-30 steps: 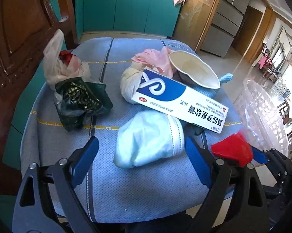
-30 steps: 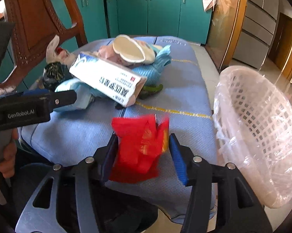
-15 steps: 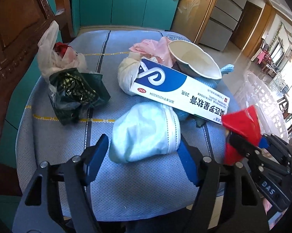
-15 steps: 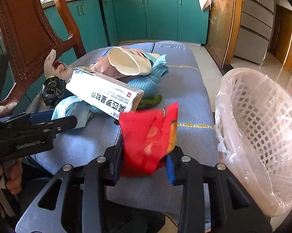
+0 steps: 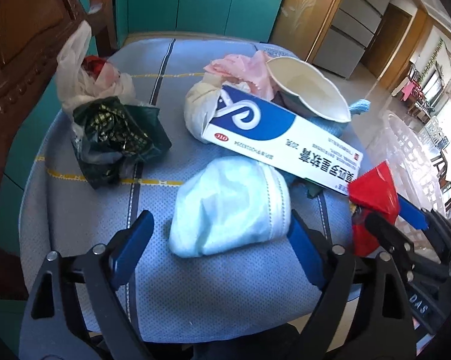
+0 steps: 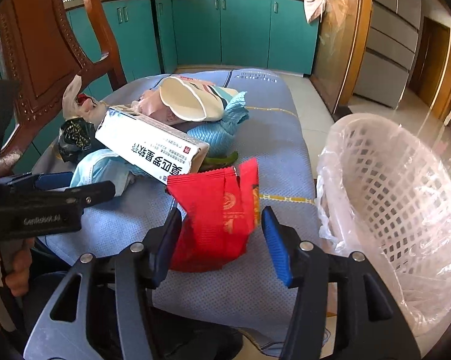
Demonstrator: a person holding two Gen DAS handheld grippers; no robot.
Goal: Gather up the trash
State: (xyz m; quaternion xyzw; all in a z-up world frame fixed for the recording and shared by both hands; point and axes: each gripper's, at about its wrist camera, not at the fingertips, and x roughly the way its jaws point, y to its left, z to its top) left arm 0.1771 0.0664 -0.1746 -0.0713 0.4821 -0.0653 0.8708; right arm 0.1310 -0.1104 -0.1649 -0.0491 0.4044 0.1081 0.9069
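A crumpled pale blue face mask (image 5: 228, 210) lies on the blue cushion (image 5: 75, 210) between the jaws of my left gripper (image 5: 219, 216). Those jaws are opening; the left pad stands clear of the mask and the right pad is at its edge. A red snack wrapper (image 6: 216, 216) stands upright between the jaws of my right gripper (image 6: 222, 213), which are also opening. It leans on the left pad, with a gap to the right pad. A white and blue ointment box (image 5: 282, 141) rests across the pile behind.
A white lattice basket (image 6: 390, 195) lined with clear plastic stands right of the cushion. A crushed paper cup (image 5: 306, 90), pink tissue (image 5: 240, 66), a dark green bag (image 5: 114, 138) and a white plastic bag (image 5: 78, 75) also lie there. A wooden chair back (image 6: 45, 45) rises at left.
Both pairs of jaws narrowed half a second ago and have widened again. The red wrapper was squeezed and raised, and now stands taller and loose between the right jaws.
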